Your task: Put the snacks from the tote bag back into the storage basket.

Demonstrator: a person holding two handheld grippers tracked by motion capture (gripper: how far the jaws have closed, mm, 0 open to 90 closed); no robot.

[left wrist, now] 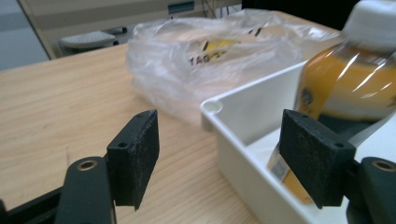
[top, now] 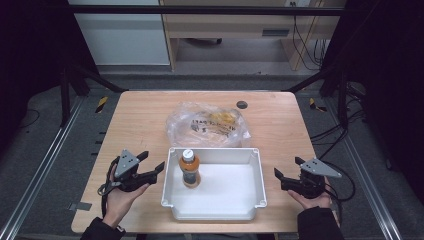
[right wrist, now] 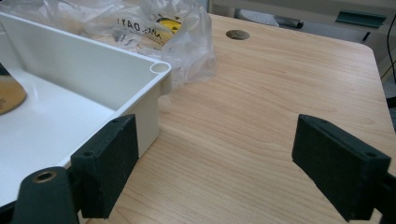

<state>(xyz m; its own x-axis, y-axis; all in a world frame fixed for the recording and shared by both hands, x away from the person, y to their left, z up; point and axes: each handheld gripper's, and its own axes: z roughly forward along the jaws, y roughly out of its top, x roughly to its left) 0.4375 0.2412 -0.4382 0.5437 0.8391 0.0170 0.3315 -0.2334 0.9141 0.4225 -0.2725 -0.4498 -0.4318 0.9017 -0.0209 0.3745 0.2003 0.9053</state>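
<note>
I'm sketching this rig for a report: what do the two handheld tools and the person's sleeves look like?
Both the left tool and the right tool are black, each topped by a grey three-cornered plate and trailing a black cable. Their flat rectangular pads are black and rough-textured. The sleeves are dark.

There was one bottle of orange drink, standing in one white tray. One clear plastic bag lay on the bench; its contents were too blurred to count, perhaps several wrapped items. Two claws were there: left claw, right claw.
</note>
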